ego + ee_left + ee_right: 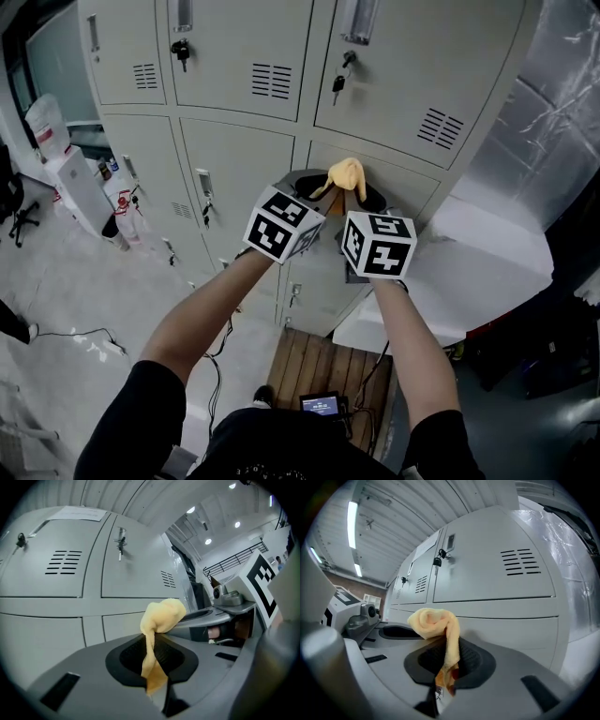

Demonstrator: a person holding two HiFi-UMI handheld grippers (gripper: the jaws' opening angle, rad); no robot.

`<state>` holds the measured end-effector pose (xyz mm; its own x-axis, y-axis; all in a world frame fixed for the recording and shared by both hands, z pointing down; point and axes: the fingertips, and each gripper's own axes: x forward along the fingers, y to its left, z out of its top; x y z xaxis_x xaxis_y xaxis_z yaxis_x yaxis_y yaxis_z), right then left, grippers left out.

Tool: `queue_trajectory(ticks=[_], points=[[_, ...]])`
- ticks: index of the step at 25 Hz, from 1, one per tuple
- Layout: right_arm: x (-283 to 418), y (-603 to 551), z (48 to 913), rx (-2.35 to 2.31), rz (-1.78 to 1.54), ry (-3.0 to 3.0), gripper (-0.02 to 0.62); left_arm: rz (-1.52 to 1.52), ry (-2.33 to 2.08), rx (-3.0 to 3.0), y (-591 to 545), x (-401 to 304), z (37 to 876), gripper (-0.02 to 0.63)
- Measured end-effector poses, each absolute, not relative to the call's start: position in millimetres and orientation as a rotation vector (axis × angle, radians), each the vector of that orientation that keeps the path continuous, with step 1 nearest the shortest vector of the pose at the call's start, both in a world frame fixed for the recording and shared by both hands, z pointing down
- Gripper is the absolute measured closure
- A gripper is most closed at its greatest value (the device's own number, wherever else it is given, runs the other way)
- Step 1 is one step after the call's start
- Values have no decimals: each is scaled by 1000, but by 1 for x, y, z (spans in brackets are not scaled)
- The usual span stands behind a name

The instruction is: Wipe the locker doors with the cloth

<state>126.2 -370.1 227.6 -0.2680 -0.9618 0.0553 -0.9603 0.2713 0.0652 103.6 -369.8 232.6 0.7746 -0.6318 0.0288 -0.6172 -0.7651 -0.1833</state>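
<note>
A yellow cloth (pixel 345 175) is bunched between my two grippers, close in front of a beige locker door (pixel 394 183) in the lower row. My left gripper (pixel 309 185) is shut on one end of the cloth (pixel 161 616), which runs down between its jaws (pixel 157 667). The right gripper (pixel 368 198) is shut on the other end (pixel 433 623), which is pinched in its jaws (pixel 447 665). The two grippers sit side by side, almost touching. Whether the cloth touches the door cannot be told.
Keys hang in the upper lockers' locks (pixel 339 82) (pixel 180 52). Plastic-wrapped material (pixel 553 131) and a white block (pixel 487 253) stand to the right. A wooden pallet (pixel 323 370) and a small screen (pixel 322 404) lie below. White boxes (pixel 80 187) stand at the left.
</note>
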Motion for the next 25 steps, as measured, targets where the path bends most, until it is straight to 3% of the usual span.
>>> queue_trajectory(ticks=[10, 25], points=[[82, -393, 243, 1768, -10, -2469, 534, -153, 1090, -2786, -391, 60, 248, 549], [83, -402, 246, 1774, -28, -2468, 534, -109, 1099, -2789, -402, 61, 251, 549]])
